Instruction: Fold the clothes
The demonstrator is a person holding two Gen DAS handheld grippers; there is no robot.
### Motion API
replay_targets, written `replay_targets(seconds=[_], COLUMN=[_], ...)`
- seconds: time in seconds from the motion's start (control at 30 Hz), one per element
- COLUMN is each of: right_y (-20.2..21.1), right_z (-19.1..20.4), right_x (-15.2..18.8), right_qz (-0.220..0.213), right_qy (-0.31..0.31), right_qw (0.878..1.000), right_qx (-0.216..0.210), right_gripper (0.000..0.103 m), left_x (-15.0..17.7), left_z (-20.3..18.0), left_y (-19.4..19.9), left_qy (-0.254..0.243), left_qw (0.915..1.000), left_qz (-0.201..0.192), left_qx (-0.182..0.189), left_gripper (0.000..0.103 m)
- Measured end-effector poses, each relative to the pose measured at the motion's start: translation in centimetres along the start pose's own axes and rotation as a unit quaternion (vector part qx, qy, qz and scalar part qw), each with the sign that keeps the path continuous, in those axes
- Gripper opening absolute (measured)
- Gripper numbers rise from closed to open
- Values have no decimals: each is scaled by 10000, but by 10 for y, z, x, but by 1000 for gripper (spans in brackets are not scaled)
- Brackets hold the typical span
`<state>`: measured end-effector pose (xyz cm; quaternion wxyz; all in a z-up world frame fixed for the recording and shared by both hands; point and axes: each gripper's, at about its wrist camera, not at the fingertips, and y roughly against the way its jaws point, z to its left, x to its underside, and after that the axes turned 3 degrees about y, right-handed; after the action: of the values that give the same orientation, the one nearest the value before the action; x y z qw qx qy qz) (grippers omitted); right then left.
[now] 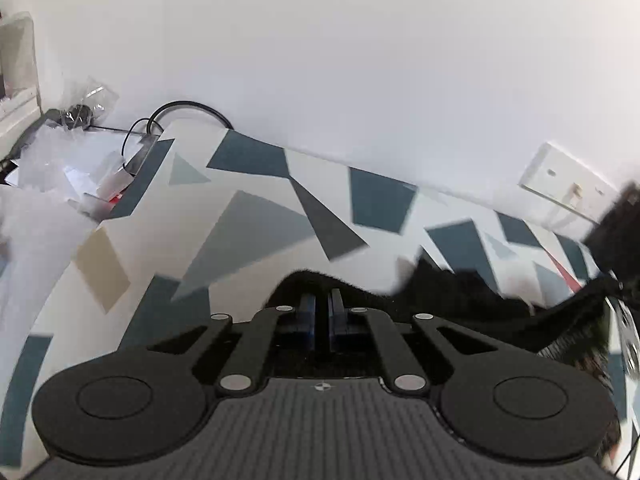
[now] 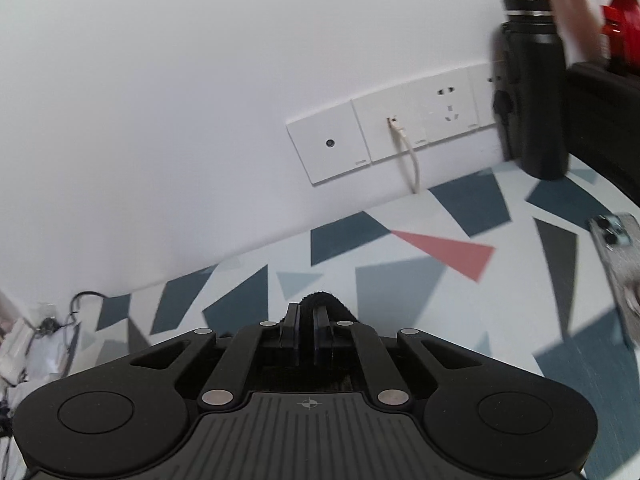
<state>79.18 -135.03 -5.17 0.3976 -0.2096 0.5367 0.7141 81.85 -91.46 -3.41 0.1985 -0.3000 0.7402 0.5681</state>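
1. The left gripper [image 1: 322, 300] has its two blue-padded fingers pressed close together, pinching the edge of a black cloth [image 1: 460, 296]. The cloth runs from the fingertips off to the right in a sagging band, which suggests it is stretched between the two tools.

2. The right gripper [image 2: 306, 314] is likewise nearly closed, with a fuzzy black edge of the same cloth [image 2: 320, 300] bunched up between and just above its fingers.

3. Both tools point toward the white wall [image 1: 360, 60] across a table [image 2: 400, 280] covered in a pattern of grey, blue and red triangles. Held at two points like this, the cloth is probably lifted just above the table so that it can be spread flat or laid over itself. Which of the two it is, I cannot tell, since most of the cloth is hidden below the tools.

4. Around the edges: a black bottle [image 2: 536, 92] stands against the wall by the sockets [image 2: 400, 132], a phone [image 2: 616, 236] lies at the table's right side, and plastic bags [image 1: 60, 160] and cables sit at the far left. All are well away from the cloth, leaving the middle of the table for folding.
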Motion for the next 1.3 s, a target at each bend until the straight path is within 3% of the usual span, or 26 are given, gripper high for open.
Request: replay_targets(seconds=[0.17,0.23,0.27,0.3,0.33,0.37,0.5,0.6,0.73,0.87,0.93,1.03,1.13,1.23,1.3], right_y=[-66,-86,-84,-81,-78,-72,-40,-7,34,61,64,54,37,16,5], right_z=[-4,-7,-9,-12,-14,-19,-38,-47,-60,-76,-82,-89,-88,-76,-71], right_x=[-3,-2,-2,-2,-2,-2,9,25,39,51,54,58,64,69,71], right_qz=[355,393,282,162,42,56,295,265,72,123,332,745,889,979,1041], right_qy=[-282,-333,-339,-352,-365,-472,-886,-1021,-1095,-900,-576,-314,-132,197,343], right_qw=[9982,9967,9961,9952,9941,9943,9935,9922,9891,9856,9860,9906,9939,9934,9924], right_qx=[389,627,763,894,1023,955,652,660,982,1423,1530,1103,643,561,556], right_gripper=[7,28,52,65,69,73,81,89,92,94,94,99,102,102,102], left_x=[-12,-13,-14,-15,-16,-16,1,28,58,65,65,65,65,62,61], left_z=[14,14,14,15,16,18,28,39,55,62,62,59,56,61,59], left_y=[-64,-70,-68,-62,-54,-42,0,16,22,15,10,1,-8,-15,-17], left_qy=[287,72,-47,-155,-264,-379,-743,-654,-434,-233,-208,-217,-215,38,-61], left_qw=[9978,9977,9978,9976,9972,9971,9946,9943,9932,9931,9934,9940,9945,9947,9950], left_qz=[488,529,492,428,350,191,146,361,769,924,928,926,926,1001,984], left_qx=[-345,-415,-432,-526,-611,-639,-705,-757,-760,-688,-633,-535,-432,-215,-183], left_gripper=[12,17,38,77,87,89,91,94,94,97,99,102,103,103,103])
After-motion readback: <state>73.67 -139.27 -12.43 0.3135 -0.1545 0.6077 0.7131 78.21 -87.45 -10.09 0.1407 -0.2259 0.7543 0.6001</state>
